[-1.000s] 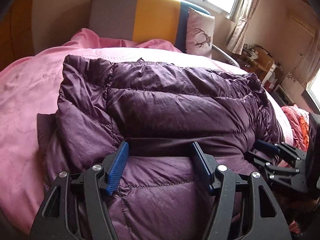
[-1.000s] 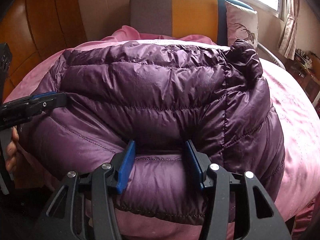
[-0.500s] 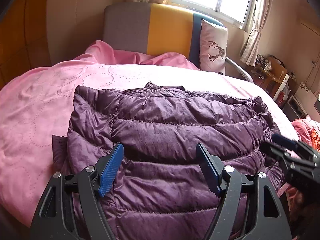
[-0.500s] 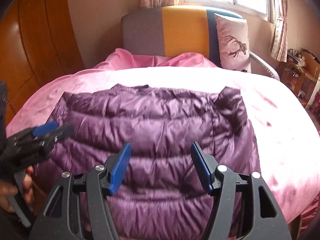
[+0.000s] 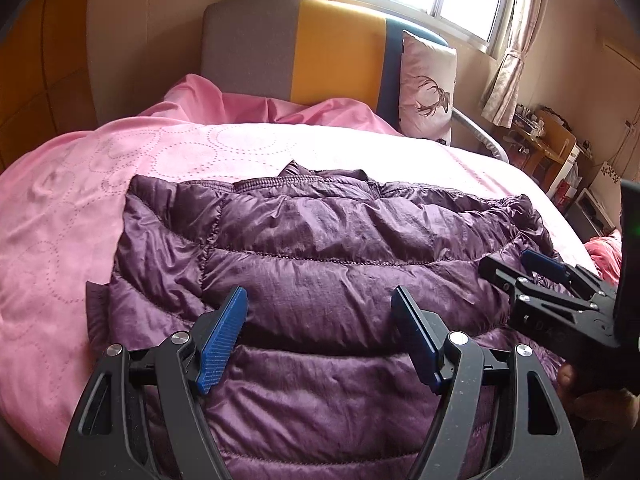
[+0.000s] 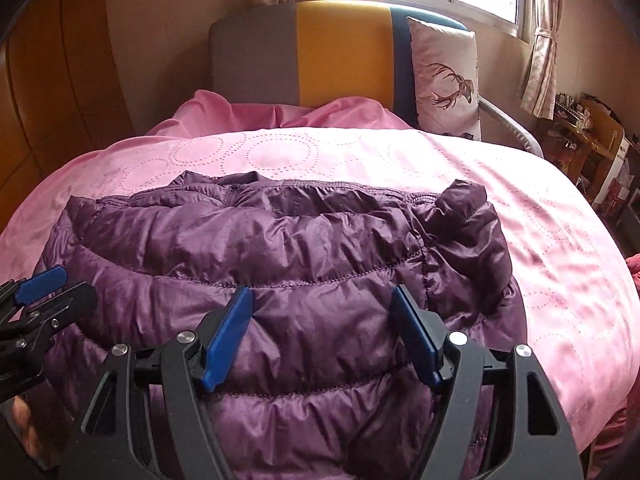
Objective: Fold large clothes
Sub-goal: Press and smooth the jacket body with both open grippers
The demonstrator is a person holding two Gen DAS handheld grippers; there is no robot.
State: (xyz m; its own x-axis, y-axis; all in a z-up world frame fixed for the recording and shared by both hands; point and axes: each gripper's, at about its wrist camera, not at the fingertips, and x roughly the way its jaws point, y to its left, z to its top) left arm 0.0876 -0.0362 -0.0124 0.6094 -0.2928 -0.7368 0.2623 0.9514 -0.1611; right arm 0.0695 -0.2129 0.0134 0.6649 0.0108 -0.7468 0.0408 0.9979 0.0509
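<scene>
A purple quilted puffer jacket (image 5: pixel 320 272) (image 6: pixel 280 264) lies folded on the pink bedspread (image 5: pixel 52 240), collar toward the headboard. A sleeve end (image 6: pixel 468 216) sticks up at its right side. My left gripper (image 5: pixel 318 296) hovers open over the jacket's near left part, and its blue pads (image 5: pixel 220 340) touch no cloth. My right gripper (image 6: pixel 320 292) hangs over the near right part. Its jaws are opening, and only the jacket's surface lies below them. Each gripper shows in the other's view: the right (image 5: pixel 508 264) and the left (image 6: pixel 74 284).
A grey, yellow and blue headboard (image 5: pixel 320 52) stands at the far end with a deer-print pillow (image 5: pixel 428 88) beside it. Wooden panelling (image 6: pixel 48 100) runs along the left. A cluttered wooden shelf (image 5: pixel 552 144) is at the right. A person's fingers (image 6: pixel 24 420) hold the left gripper.
Both grippers have let go of the jacket's near fold, spread their jaws and drawn back and up. The jacket has settled flat on the bed.
</scene>
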